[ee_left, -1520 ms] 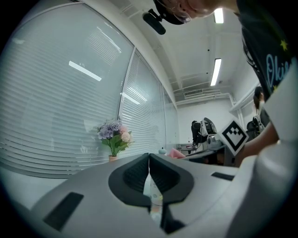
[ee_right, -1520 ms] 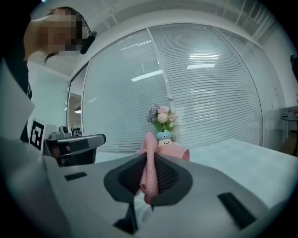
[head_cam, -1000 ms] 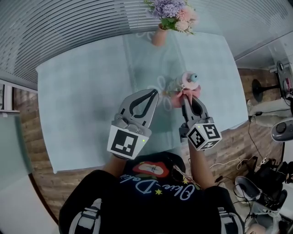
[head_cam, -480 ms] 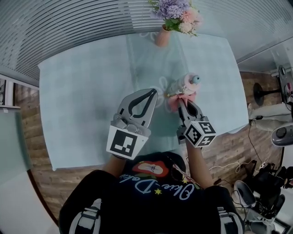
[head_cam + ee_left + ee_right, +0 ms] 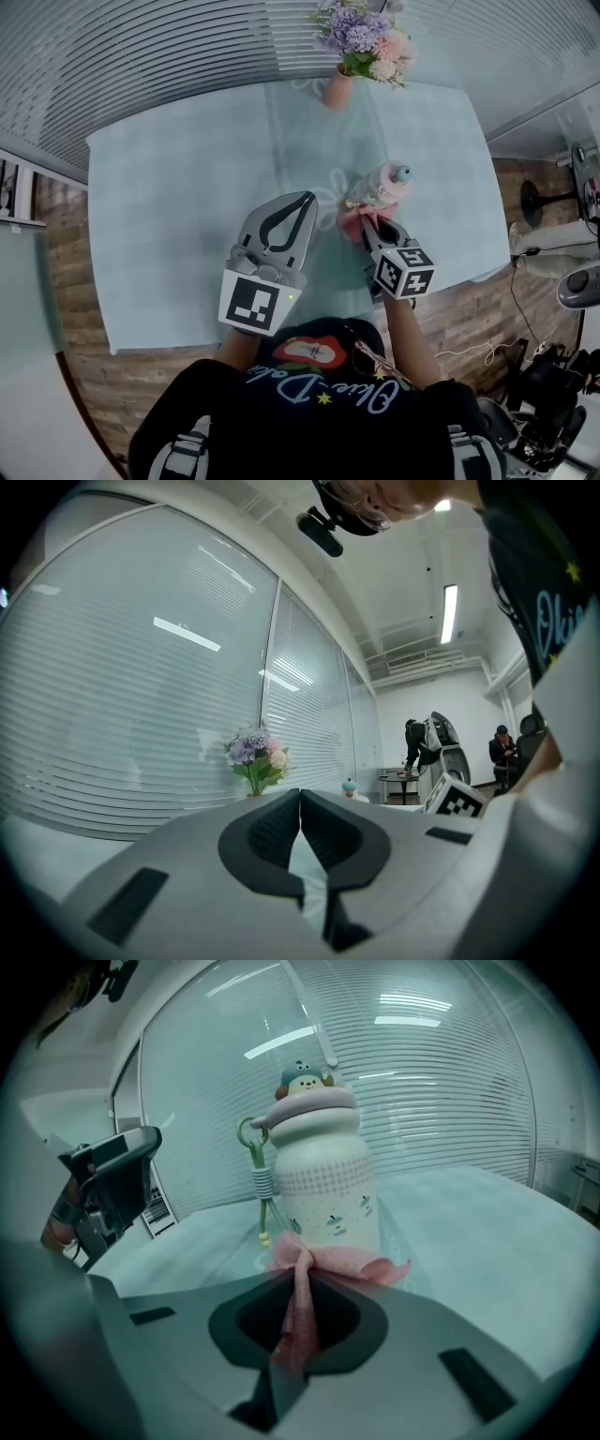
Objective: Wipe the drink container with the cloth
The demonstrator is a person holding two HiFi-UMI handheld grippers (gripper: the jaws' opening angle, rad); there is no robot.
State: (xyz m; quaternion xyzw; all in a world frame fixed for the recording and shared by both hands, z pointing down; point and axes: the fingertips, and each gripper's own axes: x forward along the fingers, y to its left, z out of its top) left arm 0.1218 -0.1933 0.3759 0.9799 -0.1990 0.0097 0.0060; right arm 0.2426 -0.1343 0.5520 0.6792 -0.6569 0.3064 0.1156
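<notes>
The right tongs (image 5: pixel 296 1279) are pressed together on a pinch of the pink cloth (image 5: pixel 349 1265), which bunches between the tips and fans out just past them against the foot of the drink container (image 5: pixel 323 1180). The left tongs (image 5: pixel 300 797) are closed too, tip to tip, with nothing in them, raised off the surface (image 5: pixel 178 197) beside their partner. The container stands directly ahead of the right tongs and ahead and to the right of the left ones, upright, its long axis vertical, the pink cap with a small figure pointing straight up and a cord loop (image 5: pixel 259 1183) hanging down the side facing the left tongs. The cloth looks thin and limp, so I'd expect it to fold and drag rather than push. The container looks like smooth, light plastic, tall for its base, and a firm rub high up could tip or slide it. Bracing it around the narrower neck under the cap seems the safest hold. A vase of flowers (image 5: pixel 361 47) sits well beyond both tongs.
</notes>
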